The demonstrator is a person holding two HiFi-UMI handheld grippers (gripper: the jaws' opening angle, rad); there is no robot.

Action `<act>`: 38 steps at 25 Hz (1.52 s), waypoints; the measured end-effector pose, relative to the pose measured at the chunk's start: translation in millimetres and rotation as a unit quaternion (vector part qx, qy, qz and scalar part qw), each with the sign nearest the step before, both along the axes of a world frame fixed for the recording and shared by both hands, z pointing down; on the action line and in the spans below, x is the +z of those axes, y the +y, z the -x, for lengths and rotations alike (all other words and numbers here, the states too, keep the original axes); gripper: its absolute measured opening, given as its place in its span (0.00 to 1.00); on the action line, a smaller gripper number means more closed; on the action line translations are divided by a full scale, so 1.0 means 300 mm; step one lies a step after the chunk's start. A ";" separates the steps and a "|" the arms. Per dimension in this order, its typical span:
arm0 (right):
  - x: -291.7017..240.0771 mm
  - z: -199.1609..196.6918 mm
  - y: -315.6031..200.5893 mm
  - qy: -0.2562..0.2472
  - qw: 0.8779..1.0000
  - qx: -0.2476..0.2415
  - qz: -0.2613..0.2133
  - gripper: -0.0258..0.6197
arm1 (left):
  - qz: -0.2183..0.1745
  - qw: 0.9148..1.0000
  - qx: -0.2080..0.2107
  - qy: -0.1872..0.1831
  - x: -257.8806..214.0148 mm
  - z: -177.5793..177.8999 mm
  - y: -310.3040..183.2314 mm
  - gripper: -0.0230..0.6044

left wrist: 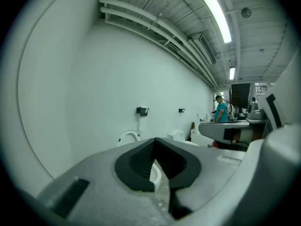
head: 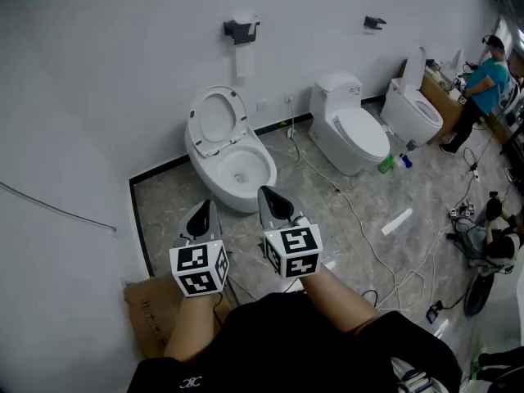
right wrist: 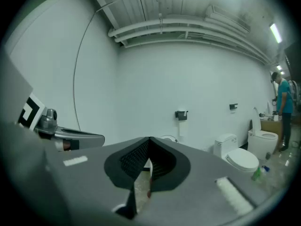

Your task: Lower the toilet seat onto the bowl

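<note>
The nearest white toilet (head: 233, 166) stands against the wall with its seat (head: 216, 118) raised upright against the wall, above the open bowl (head: 243, 173). My left gripper (head: 200, 216) and right gripper (head: 275, 201) hover side by side short of the bowl's front, both apart from it. Each has its jaws shut with nothing between them. In the left gripper view the left gripper (left wrist: 154, 142) points at the raised seat (left wrist: 129, 137). The right gripper (right wrist: 149, 140) hides most of the toilet in its own view.
A second toilet (head: 351, 129) with its lid down and a third (head: 412, 103) stand further right. A person (head: 481, 88) stands by a desk at far right. Cables (head: 360, 219) run over the marble floor, a green bottle (head: 386, 164) lies there, and a cardboard box (head: 152, 311) is by my left arm.
</note>
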State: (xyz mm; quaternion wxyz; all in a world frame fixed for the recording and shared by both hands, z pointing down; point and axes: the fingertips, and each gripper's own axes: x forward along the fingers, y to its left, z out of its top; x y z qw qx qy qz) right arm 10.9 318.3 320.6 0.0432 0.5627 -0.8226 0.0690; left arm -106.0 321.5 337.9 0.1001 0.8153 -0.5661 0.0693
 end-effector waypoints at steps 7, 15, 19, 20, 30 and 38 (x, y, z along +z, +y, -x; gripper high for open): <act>0.031 0.019 0.004 -0.014 1.000 -0.003 0.008 0.05 | 0.009 1.000 0.005 0.002 0.038 0.007 -0.004 0.05; 0.058 0.041 0.021 0.008 1.000 -0.009 0.010 0.05 | 0.022 0.999 0.019 0.013 0.069 -0.001 -0.019 0.05; 0.073 0.045 0.019 0.017 1.000 -0.006 0.014 0.05 | 0.025 0.999 0.019 0.013 0.077 0.008 -0.023 0.05; 0.072 0.048 0.020 0.018 1.000 -0.006 0.014 0.05 | 0.025 0.999 0.018 0.014 0.077 0.012 -0.020 0.05; 0.078 0.131 -0.056 0.018 0.999 -0.024 0.013 0.05 | 0.038 0.999 0.009 0.015 0.122 0.071 -0.042 0.05; 0.109 0.169 -0.215 0.016 0.999 -0.038 0.017 0.05 | 0.040 0.999 -0.008 0.020 0.150 0.104 -0.169 0.05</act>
